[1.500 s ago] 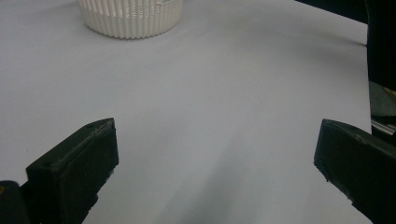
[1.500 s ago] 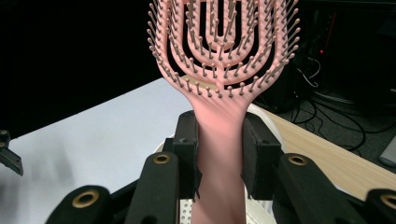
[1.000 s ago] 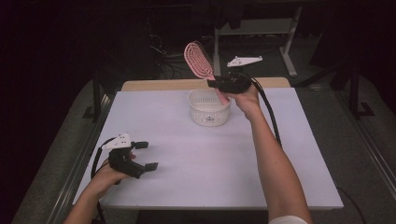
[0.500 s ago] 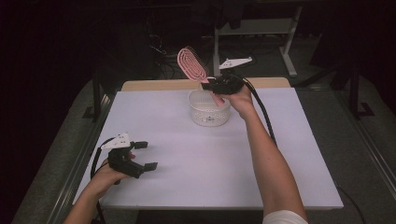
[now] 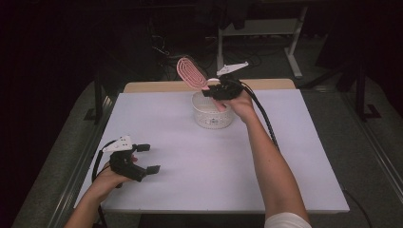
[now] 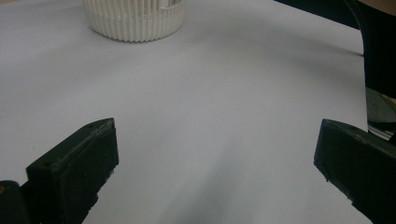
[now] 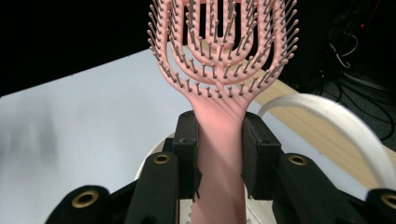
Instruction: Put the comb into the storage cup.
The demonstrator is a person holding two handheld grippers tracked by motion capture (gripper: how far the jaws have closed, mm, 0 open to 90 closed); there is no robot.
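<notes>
room: dark | table [image 5: 304,156]: white top | behind: metal stand [image 5: 259,27], floor cables [image 5: 164,52]

Bright overhead light is washing the matte white rectangular tabletop [image 5: 190,156] at frame centre, while the surroundings are sinking into near-black. Soft shadows are spreading in the left gripper view; the near black jaws are blurring in both gripper views.

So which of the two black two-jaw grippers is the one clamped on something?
The right gripper, above the white ribbed basket, grips the pink vented hairbrush by its handle; the left gripper is open.
</notes>
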